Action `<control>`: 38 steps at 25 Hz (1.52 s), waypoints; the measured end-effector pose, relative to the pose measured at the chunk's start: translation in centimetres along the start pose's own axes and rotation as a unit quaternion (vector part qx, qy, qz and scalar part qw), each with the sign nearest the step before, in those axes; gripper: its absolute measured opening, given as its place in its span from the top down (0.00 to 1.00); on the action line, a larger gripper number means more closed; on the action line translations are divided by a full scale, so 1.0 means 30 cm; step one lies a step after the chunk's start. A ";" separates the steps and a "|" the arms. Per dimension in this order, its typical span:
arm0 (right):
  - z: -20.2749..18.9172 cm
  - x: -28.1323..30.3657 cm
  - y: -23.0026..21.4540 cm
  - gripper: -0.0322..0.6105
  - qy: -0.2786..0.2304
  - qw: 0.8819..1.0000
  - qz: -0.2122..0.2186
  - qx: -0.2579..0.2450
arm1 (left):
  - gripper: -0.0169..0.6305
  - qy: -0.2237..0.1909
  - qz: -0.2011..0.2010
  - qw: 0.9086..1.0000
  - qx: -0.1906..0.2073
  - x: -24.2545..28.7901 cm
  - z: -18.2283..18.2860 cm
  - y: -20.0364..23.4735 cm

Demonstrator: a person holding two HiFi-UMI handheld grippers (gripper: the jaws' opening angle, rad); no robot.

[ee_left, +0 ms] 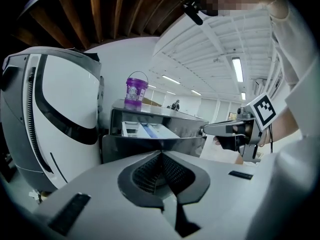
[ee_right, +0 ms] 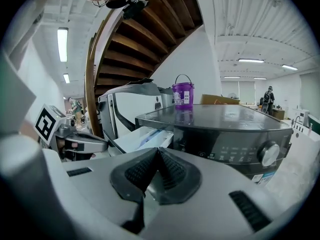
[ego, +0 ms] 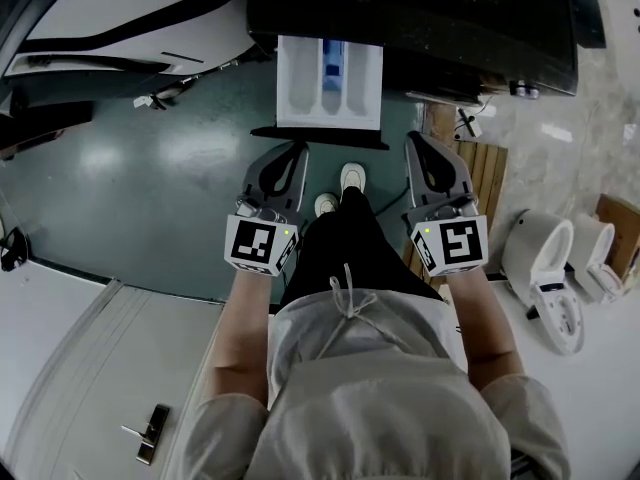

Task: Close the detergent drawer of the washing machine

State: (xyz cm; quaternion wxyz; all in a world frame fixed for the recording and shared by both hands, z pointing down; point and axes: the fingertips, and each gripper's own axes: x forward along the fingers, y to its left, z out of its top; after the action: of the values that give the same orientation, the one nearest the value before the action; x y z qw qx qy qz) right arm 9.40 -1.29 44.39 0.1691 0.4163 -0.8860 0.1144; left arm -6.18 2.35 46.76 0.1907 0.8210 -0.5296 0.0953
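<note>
Well, the detergent drawer is pulled out of the washing machine.
The left gripper and right gripper hover near the drawer's front edge, jaws pressed together, empty (a purple bucket is on the machine's top).

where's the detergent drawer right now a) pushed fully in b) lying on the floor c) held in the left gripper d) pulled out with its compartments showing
D: the detergent drawer juts out from the front of the washing machine, its white compartments and blue insert open to the head view.
</note>
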 end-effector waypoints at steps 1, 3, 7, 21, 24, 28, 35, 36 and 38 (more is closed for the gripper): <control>0.000 0.007 -0.007 0.94 0.000 1.000 0.002 0.001 | 0.95 -0.001 0.002 1.000 -0.002 0.000 0.001 0.000; 0.003 0.020 -0.018 0.94 0.000 1.000 0.005 0.002 | 0.95 -0.001 0.006 1.000 -0.002 0.001 0.003 -0.001; 0.023 0.036 -0.025 0.94 -0.007 1.000 0.011 0.001 | 0.95 0.000 0.010 1.000 -0.003 0.002 0.004 0.001; 0.113 0.076 -0.029 0.94 -0.011 1.000 -0.002 -0.015 | 0.95 0.010 0.005 1.000 -0.003 0.119 0.076 0.074; 0.125 0.096 -0.037 0.94 -0.009 1.000 -0.016 -0.006 | 0.95 0.019 -0.007 1.000 0.000 0.152 0.093 0.091; 0.147 0.131 -0.036 0.94 -0.008 1.000 -0.022 -0.004 | 0.94 0.025 -0.018 1.000 -0.002 0.196 0.114 0.109; 0.200 0.178 -0.043 0.94 -0.016 0.999 -0.034 0.001 | 0.94 0.029 -0.032 0.999 -0.003 0.238 0.136 0.138; 0.206 0.180 -0.042 0.94 -0.016 0.999 -0.034 0.001 | 0.94 0.030 -0.033 0.999 -0.001 0.243 0.140 0.140; 0.215 0.184 -0.042 0.94 -0.017 0.999 -0.036 0.000 | 0.95 0.033 -0.033 0.999 0.000 0.250 0.146 0.146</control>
State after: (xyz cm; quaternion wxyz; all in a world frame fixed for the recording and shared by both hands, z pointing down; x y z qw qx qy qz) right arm 5.76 -8.16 40.74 0.1583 0.4500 -0.8730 0.1014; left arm -7.19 -7.32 46.41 0.2108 0.8346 -0.4955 0.1160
